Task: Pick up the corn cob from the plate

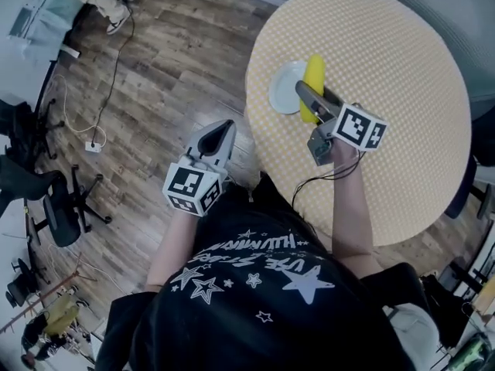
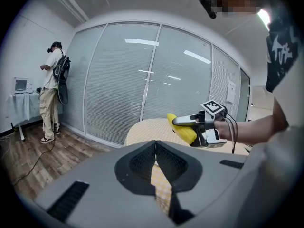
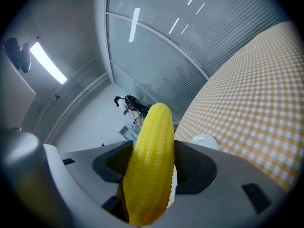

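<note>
My right gripper [image 1: 309, 99] is shut on the yellow corn cob [image 1: 314, 74] at the right rim of the white plate [image 1: 285, 87], on the round table with a yellow checked cloth [image 1: 387, 68]. In the right gripper view the corn cob [image 3: 149, 165] fills the space between the jaws and points up past them, with the plate [image 3: 205, 140] just behind. From the left gripper view the corn cob [image 2: 183, 128] hangs a little above the table in the right gripper [image 2: 190, 123]. My left gripper [image 1: 218, 136] is shut and empty, off the table's left edge over the floor.
Wooden floor [image 1: 170, 60] lies left of the table, with cables [image 1: 93, 141] and office chairs [image 1: 54, 207] further left. A person [image 2: 51, 91] stands by a glass wall [image 2: 142, 84] in the left gripper view.
</note>
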`<state>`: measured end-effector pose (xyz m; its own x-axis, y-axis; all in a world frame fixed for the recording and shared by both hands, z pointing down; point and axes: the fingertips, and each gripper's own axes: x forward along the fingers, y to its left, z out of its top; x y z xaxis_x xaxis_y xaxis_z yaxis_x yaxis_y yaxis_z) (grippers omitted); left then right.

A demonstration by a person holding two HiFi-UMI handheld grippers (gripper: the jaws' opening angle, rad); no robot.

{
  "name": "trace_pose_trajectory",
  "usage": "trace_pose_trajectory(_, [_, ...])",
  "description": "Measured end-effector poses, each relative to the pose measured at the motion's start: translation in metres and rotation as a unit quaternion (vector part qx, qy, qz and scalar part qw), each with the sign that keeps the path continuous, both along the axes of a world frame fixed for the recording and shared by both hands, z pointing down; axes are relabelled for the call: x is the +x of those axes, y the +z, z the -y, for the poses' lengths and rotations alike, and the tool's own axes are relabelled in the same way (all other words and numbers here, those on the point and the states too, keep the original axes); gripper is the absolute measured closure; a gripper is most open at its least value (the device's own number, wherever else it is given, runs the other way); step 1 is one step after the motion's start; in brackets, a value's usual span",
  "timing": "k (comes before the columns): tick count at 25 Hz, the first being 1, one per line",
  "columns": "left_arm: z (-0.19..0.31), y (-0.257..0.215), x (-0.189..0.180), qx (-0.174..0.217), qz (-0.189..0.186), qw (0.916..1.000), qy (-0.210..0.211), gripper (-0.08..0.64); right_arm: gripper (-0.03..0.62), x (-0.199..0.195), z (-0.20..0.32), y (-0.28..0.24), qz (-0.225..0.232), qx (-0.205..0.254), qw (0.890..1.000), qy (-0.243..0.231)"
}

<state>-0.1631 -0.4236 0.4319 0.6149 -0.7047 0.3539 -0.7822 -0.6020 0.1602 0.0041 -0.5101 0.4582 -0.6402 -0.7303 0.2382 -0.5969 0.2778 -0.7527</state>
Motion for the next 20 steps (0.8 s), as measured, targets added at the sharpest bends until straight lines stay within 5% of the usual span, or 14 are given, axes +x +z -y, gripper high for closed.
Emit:
trace_pose_trajectory(9, [-0.025, -0.016, -0.013, 0.015, -0.023, 0.9996, -0.012, 0.551, 0.321, -0.024, -0.035, -0.039, -0.002, 0.054, 0.998, -0.038])
trace_pose_trajectory(20, [-0.123, -0.031, -0.051, 0.023, -0.044, 0.9978, -0.045, 0.551, 0.321, -0.055, -0.129, -0.069, 0.0, 0.071, 0.995, -0.066])
